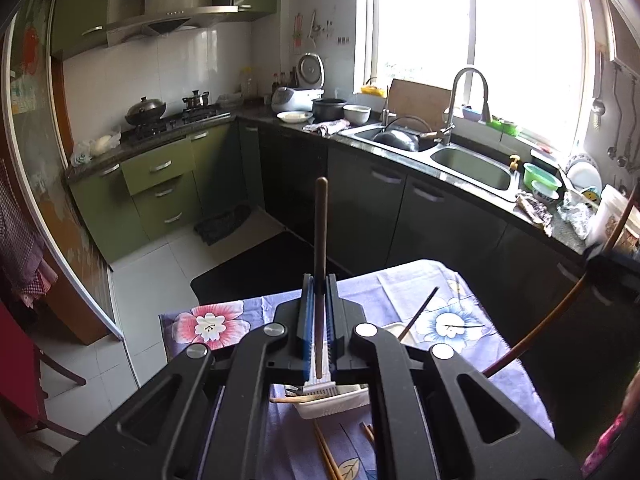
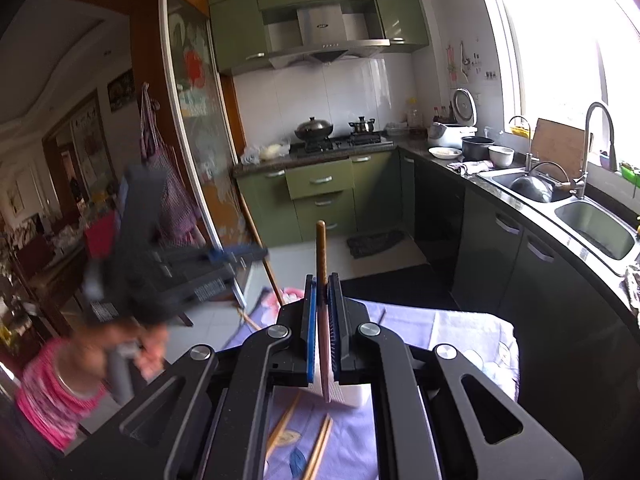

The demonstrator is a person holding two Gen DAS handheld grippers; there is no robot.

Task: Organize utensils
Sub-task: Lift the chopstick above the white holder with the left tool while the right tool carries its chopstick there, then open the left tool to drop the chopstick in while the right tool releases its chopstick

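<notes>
My left gripper (image 1: 319,280) is shut on a dark brown chopstick (image 1: 320,232) that sticks up past the fingertips. My right gripper (image 2: 322,280) is shut on a lighter brown chopstick (image 2: 321,248), also pointing up. A white tray (image 1: 336,402) lies below the left gripper on the flowered purple cloth (image 1: 404,280) and holds a chopstick. The tray also shows in the right wrist view (image 2: 352,394). Loose chopsticks (image 2: 316,448) lie on the cloth near me. The left gripper shows blurred at the left of the right wrist view (image 2: 256,254).
A small table under the cloth (image 2: 460,328) stands in a kitchen. Dark cabinets and a double sink (image 1: 472,168) run along the right. Green drawers and a stove (image 1: 172,120) are at the back. A black floor mat (image 1: 260,264) lies beyond the table.
</notes>
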